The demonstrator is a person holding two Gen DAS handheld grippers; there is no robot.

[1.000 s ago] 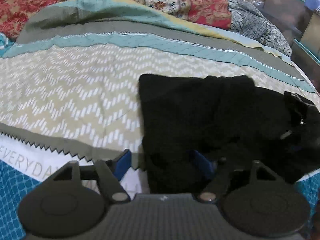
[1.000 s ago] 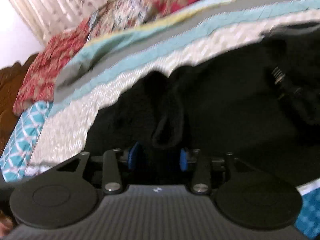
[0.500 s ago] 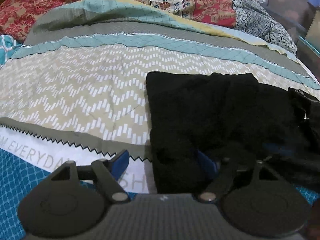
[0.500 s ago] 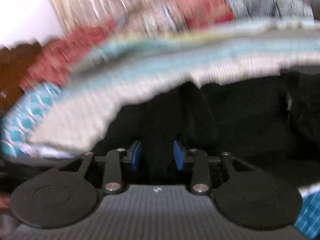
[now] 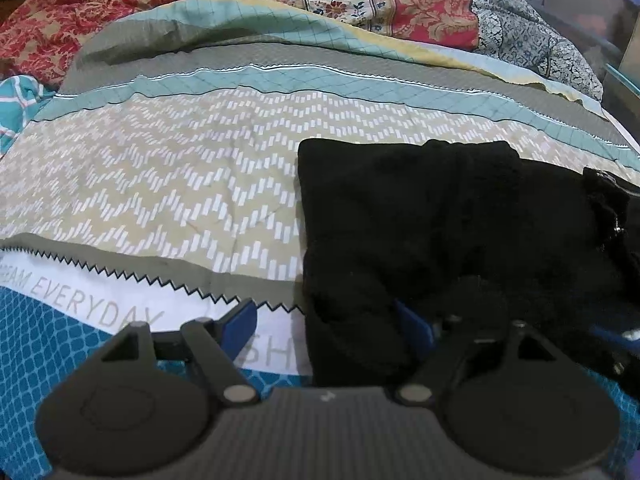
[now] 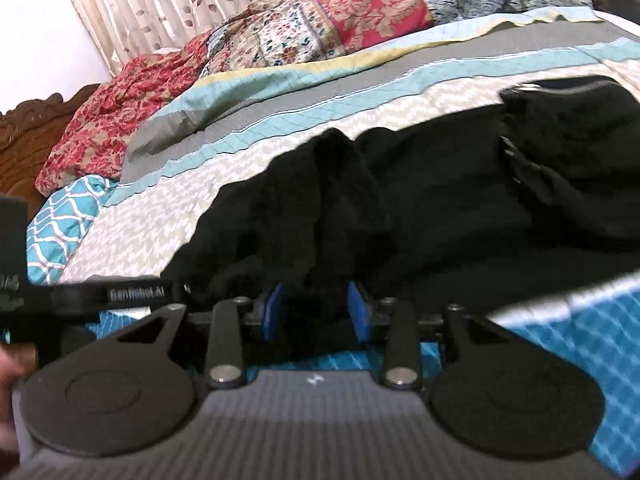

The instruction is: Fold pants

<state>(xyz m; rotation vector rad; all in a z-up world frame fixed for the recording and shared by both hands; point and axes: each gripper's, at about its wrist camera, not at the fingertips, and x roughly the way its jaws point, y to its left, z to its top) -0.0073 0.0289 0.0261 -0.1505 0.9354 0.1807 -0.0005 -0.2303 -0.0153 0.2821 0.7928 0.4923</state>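
Note:
Black pants (image 5: 420,208) lie folded over on the patterned bedspread (image 5: 160,184), the zipped waist end (image 5: 608,200) at the right. My left gripper (image 5: 326,322) stands open astride the pants' near left edge: one blue pad (image 5: 240,320) over the sheet, the other (image 5: 412,322) on the black cloth. In the right wrist view the pants (image 6: 460,208) rise in a bunched ridge (image 6: 332,168) towards my right gripper (image 6: 316,308). Its blue pads (image 6: 274,308) hold that black fold between them, and its jaws are opening slightly.
Crumpled floral quilts (image 6: 320,28) are piled at the far side of the bed, before a curtain (image 6: 160,8) and a carved wooden headboard (image 6: 24,116). The left gripper's black body (image 6: 136,292) and a hand (image 6: 12,364) show at the left edge of the right wrist view.
The right gripper has narrowed onto the fold of black cloth and shifted sideways with it; its view was blurred half a second ago. The left gripper has hardly moved and stays wide.

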